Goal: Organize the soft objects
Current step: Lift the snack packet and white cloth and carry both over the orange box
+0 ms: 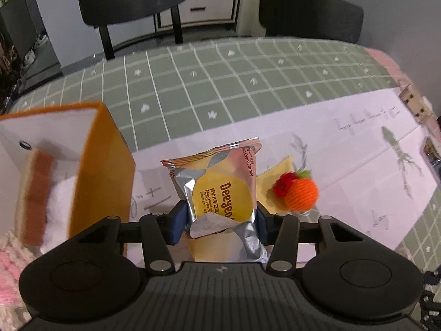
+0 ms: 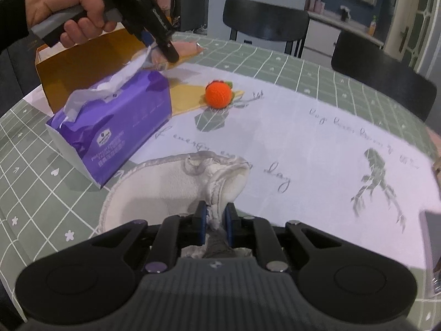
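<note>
while the left hand-held gripper (image 1: 220, 218) pinches a wet wipes packet (image 1: 220, 190) beside the orange box (image 1: 102, 171), the right hand-held gripper (image 2: 216, 220) is clamped on a white cloth (image 2: 171, 187) on the desk (image 2: 317, 143).

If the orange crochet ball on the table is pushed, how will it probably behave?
The orange crochet ball is round, so it would probably roll, though the leaf and red piece on it may stop it soon. Its yarn surface looks soft, likely light and not slippery. It rests on a yellow cloth, which may slide along.
</note>
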Demonstrator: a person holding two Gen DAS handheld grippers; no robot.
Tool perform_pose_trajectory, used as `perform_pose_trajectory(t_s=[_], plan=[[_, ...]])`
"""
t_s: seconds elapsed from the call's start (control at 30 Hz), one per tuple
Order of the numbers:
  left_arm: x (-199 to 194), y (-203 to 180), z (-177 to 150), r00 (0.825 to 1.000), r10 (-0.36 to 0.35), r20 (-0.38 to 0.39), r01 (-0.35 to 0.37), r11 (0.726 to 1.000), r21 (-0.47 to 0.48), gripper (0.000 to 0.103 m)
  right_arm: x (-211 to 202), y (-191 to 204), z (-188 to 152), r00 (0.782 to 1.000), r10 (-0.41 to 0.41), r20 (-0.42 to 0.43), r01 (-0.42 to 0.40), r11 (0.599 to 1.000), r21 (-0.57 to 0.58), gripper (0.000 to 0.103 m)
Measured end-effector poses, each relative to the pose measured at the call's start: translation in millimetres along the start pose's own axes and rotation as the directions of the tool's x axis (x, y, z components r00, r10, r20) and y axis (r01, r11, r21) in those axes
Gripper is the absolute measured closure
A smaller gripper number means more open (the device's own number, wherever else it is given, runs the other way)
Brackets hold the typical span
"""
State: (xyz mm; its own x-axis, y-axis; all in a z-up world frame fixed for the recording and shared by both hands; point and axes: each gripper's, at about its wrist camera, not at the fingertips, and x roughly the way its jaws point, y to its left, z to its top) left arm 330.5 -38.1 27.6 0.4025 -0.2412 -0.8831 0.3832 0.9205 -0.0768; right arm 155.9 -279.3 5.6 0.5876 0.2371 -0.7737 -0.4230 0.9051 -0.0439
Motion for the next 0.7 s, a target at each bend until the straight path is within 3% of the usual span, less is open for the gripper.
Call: perform_pose_trajectory(t_s=[0.27, 0.53, 0.7], plan=[[-63.4, -3.2, -23.8, 0.996, -0.019, 0.082, 0.013, 0.997, 0.071, 0.046, -26.7, 18.4, 15.0, 0.999, -0.026, 0.040, 0.029, 0.996, -0.089, 0.092], [-125.8, 11.6, -88.4, 0.986, -0.065, 0.156, 0.049, 0.993, 0.103, 0.046, -71.3, 53.6, 14.2, 1.000, 0.015, 0.010, -0.013, 0.982, -0.186, 0.092], [-152.9, 22.0, -136.3, 0.983, -0.073, 0.168, 0.054, 0.992, 0.116, 0.046, -99.1, 80.5, 12.9, 0.996, 0.087, -0.024, -0.090, 0.968, -0.234, 0.092]])
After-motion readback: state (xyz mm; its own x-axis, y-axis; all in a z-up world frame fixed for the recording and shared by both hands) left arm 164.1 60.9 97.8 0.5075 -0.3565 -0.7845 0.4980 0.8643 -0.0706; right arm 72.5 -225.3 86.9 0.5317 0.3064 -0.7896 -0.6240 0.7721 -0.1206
